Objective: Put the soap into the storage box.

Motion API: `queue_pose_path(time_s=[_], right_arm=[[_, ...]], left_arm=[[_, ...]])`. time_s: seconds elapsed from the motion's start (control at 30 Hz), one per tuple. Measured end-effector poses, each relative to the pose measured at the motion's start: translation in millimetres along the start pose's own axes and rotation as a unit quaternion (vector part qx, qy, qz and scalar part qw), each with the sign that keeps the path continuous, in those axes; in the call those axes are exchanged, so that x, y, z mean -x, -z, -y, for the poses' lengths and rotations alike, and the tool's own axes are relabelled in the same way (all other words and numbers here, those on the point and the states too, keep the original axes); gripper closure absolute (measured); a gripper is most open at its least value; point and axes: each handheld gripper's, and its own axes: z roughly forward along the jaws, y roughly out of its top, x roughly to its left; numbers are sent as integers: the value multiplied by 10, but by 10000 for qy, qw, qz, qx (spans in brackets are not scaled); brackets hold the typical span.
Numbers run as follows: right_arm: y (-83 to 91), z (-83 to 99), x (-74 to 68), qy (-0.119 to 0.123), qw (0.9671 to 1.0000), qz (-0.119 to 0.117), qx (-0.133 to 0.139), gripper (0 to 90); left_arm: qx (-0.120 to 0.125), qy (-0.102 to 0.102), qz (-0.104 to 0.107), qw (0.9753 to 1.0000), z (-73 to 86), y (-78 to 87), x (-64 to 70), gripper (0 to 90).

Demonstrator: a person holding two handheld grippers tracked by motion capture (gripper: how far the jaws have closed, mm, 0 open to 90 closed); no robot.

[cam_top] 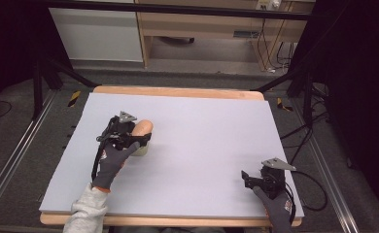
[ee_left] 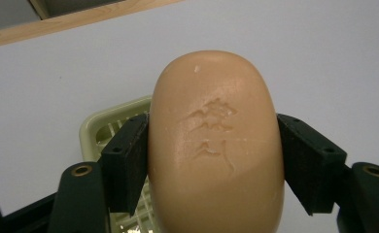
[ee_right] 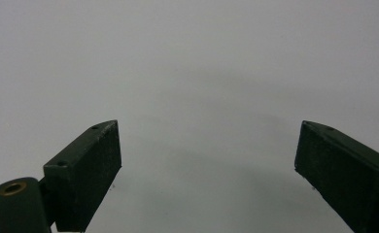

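You are working under soft, even overhead light that is brightening the table (cam_top: pixel 202 145) while the room's sides are falling into near black. The soap (ee_left: pixel 215 145) is showing sharp with mild sheen, and faint shadows are blurring toward the table's edges.

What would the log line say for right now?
left gripper: shut on soap bar | soap bar: above green soap dish | right gripper: open, holding nothing | grey table

One soap bar (ee_left: pixel 215 145), one green tray (ee_left: pixel 111 127), two grippers
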Motion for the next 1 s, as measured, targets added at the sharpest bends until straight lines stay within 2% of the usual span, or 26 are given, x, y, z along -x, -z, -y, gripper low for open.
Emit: queue_pose_path(time_s=[0.2, 0.4, 0.9, 1.0], right_arm=[[-4, 0, 4, 55, 10000, 23, 1, 100], [-2, -2, 2, 46, 10000, 12, 2, 100], [-13, -1, 1, 47, 10000, 31, 0, 100], [-13, -1, -1, 42, 10000, 29, -4, 100]], left_arm=[[-54, -8, -114, 9999, 4, -56, -54, 316], [-94, 65, -183, 9998, 24, -96, -116, 316], [-223, 206, -201, 9993, 83, -193, -217, 316], [-306, 173, -206, 9992, 103, -226, -236, 316]])
